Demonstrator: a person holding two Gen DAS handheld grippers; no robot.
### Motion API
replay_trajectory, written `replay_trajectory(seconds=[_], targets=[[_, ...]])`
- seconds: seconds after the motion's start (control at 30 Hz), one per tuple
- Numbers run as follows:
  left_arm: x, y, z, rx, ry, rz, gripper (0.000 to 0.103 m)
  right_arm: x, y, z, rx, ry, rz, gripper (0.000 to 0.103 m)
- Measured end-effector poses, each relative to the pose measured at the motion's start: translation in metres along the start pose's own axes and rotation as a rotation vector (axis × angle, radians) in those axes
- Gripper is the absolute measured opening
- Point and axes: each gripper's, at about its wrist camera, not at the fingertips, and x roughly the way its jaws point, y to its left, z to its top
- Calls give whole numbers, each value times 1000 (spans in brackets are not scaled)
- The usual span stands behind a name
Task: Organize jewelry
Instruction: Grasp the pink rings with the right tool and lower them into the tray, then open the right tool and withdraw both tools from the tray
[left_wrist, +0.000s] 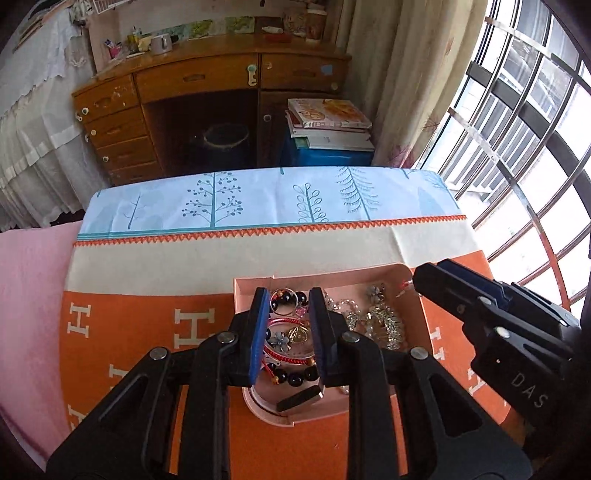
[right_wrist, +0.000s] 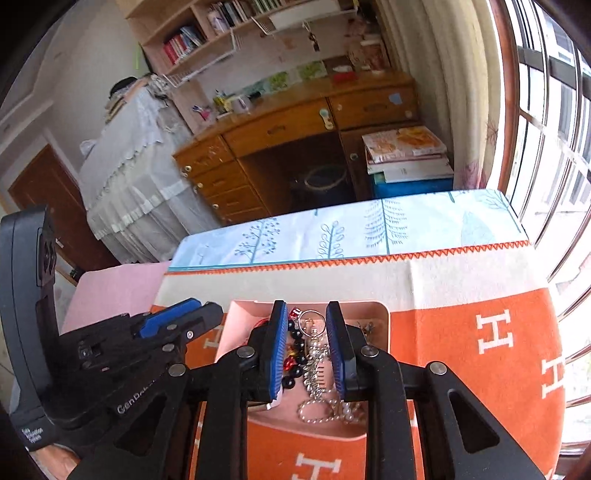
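Observation:
A pink jewelry tray (left_wrist: 255, 284) sits on the orange cloth and holds a tangle of pieces: a red cord bracelet (left_wrist: 286, 322), black beads (left_wrist: 295, 377), silver and crystal chains (left_wrist: 380, 321). My left gripper (left_wrist: 285, 295) is open above the tray's left part, its jaws either side of the bracelet and beads, holding nothing. My right gripper (right_wrist: 307, 308) is open above the same tray (right_wrist: 380, 314), over a metal ring (right_wrist: 312, 319) and silver chains (right_wrist: 316, 369). Each gripper shows in the other's view: the right one (left_wrist: 424, 275) and the left one (right_wrist: 210, 308).
The table carries an orange cloth with white H letters (left_wrist: 147, 325) and a tree-print strip (left_wrist: 258, 199) at the far edge. A pink cloth (left_wrist: 33, 288) lies left. Beyond stand a wooden desk (left_wrist: 207, 77), stacked books (left_wrist: 328, 118) and a barred window (left_wrist: 524, 140).

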Motion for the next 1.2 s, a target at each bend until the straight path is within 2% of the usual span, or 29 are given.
replay_trajectory(seconds=[0.03, 0.07, 0.1, 0.13, 0.4, 0.7, 0.97, 1.2], targets=[[6, 2, -1, -3, 12, 3, 31, 8, -1, 2, 7, 4, 0, 35], [10, 4, -3, -6, 19, 1, 38, 16, -4, 3, 13, -1, -7, 38], [14, 6, -4, -10, 25, -5, 57, 21, -5, 4, 13, -13, -17, 40], [16, 7, -4, -12, 24, -13, 68, 24, -5, 4, 7, -19, -25, 40], [7, 15, -14, -16, 1, 2, 73, 30, -12, -3, 19, -34, -29, 40], [-48, 26, -44, -46, -77, 51, 73, -18, -5, -28, -18, -73, -39, 40], [-105, 17, -97, -12, -152, 90, 73, -76, 0, -81, -28, -91, -22, 41], [-136, 5, -158, -29, -170, 83, 75, -113, 3, -144, -36, -121, -27, 58]])
